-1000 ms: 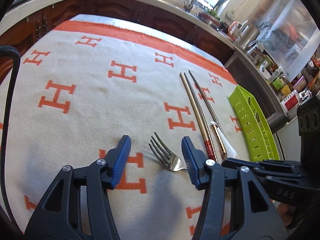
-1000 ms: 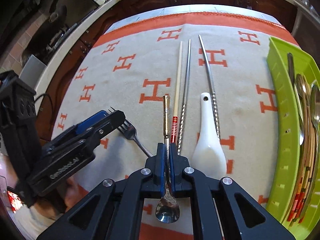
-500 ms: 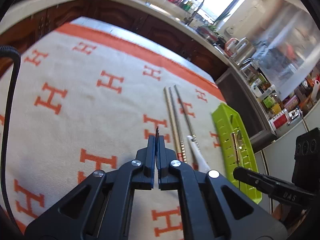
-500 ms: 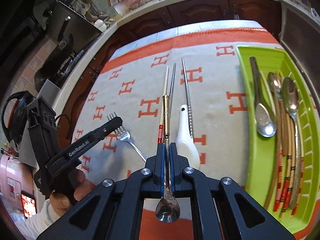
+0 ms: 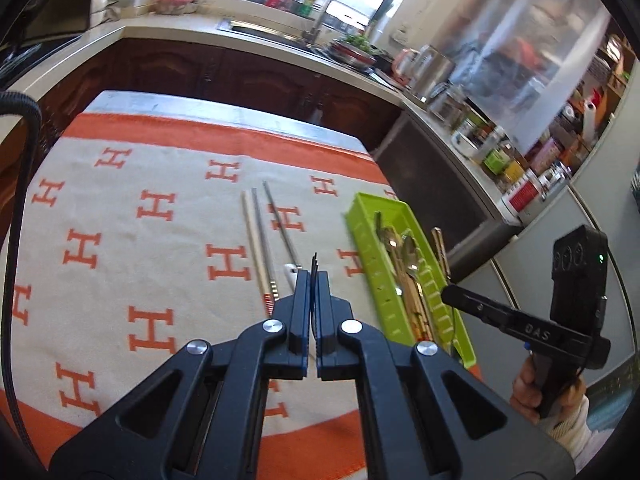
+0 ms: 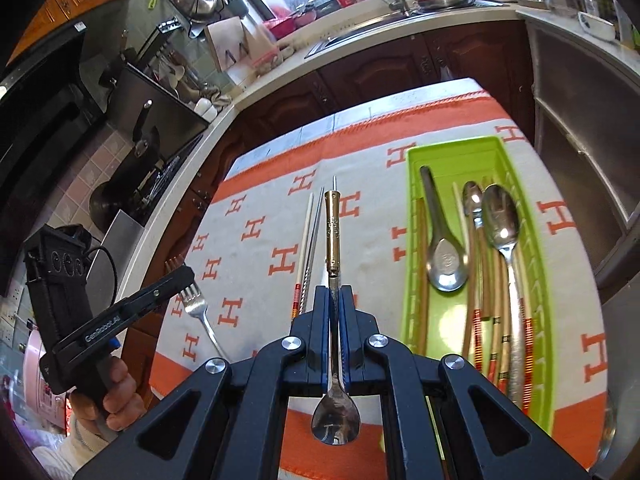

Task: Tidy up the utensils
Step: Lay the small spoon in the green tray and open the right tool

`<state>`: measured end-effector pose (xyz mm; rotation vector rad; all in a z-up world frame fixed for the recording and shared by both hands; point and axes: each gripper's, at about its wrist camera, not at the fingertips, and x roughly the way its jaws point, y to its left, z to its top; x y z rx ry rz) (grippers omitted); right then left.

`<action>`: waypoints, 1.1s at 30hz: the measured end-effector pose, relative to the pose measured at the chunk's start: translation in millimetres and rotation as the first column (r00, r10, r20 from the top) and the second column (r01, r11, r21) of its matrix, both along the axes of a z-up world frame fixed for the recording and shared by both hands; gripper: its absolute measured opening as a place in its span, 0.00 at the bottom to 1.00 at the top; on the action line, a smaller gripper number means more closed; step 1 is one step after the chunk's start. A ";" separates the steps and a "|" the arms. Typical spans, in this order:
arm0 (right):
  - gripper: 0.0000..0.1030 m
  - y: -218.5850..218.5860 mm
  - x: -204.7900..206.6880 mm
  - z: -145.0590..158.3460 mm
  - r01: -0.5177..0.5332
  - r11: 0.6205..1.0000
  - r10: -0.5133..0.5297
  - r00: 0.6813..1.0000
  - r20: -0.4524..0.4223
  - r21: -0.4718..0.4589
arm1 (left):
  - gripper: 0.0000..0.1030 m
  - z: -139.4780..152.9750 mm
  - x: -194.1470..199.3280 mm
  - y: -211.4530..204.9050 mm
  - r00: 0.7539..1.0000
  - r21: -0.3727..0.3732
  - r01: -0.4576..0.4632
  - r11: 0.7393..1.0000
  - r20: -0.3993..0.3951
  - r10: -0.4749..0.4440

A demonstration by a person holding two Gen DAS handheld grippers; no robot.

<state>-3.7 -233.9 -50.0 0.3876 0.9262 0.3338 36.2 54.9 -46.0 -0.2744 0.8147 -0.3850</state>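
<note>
Fork (image 6: 196, 306) hangs clamped in the left gripper (image 5: 313, 280), tines poking past its tips, above the cloth (image 5: 160, 264). Right gripper (image 6: 335, 300) is clamped on a gold-handled spoon (image 6: 333, 232), left of the green tray (image 6: 412, 240).

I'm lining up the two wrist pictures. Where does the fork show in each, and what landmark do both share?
Left wrist view: the fork shows only as tines edge-on, poking out above the shut left tool at picture centre.
Right wrist view: the fork sits at lower left, clamped in that same tool, above the cloth.
Shared landmark: the green tray, right of centre in both views.
</note>
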 end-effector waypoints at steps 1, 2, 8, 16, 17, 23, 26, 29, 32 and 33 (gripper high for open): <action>0.04 -5.6 -0.5 2.1 0.010 1.000 -0.010 1.000 0.005 -0.006 | 0.00 5.6 0.0 -7.7 1.000 0.010 0.024 1.000 0.004 -0.024; 0.04 -11.6 -0.5 2.9 0.021 1.000 -0.021 1.000 0.008 -0.010 | 0.00 10.6 -0.1 -16.3 0.999 0.021 0.047 0.999 0.007 -0.047; 0.04 -45.3 8.9 -1.7 0.078 0.996 -0.078 0.997 -0.002 -0.036 | 0.00 28.0 12.6 -77.0 0.983 0.085 0.186 0.979 -0.017 -0.185; 0.04 -82.0 28.7 -32.1 0.134 0.988 -0.138 0.988 -0.066 -0.073 | 0.00 12.8 54.1 -155.3 0.955 0.168 0.293 0.941 -0.102 -0.279; 0.04 -83.5 30.7 -35.6 0.135 0.988 -0.140 0.987 -0.072 -0.075 | 0.00 9.1 59.4 -165.4 0.950 0.180 0.307 0.935 -0.112 -0.290; 0.04 -87.3 45.1 -59.9 0.130 0.988 -0.140 0.982 -0.128 -0.083 | 0.00 -21.7 84.1 -209.7 0.942 0.287 0.333 0.898 -0.149 -0.302; 0.05 -88.5 52.7 -73.1 0.127 0.989 -0.137 0.978 -0.160 -0.075 | 0.00 -35.3 91.3 -214.8 0.943 0.307 0.324 0.895 -0.177 -0.280; 0.11 -88.3 55.2 -77.6 0.135 0.988 -0.145 0.976 -0.163 -0.072 | 0.00 -41.9 93.8 -209.4 0.945 0.302 0.313 0.900 -0.196 -0.263; 0.30 -86.1 52.6 -74.0 0.145 0.987 -0.153 0.978 -0.143 -0.061 | 0.04 -44.7 92.8 -203.3 0.944 0.305 0.307 0.902 -0.216 -0.248; 0.34 -84.4 51.1 -71.3 0.147 0.987 -0.154 0.979 -0.133 -0.063 | 0.08 -44.9 91.9 -201.1 0.945 0.304 0.304 0.903 -0.219 -0.244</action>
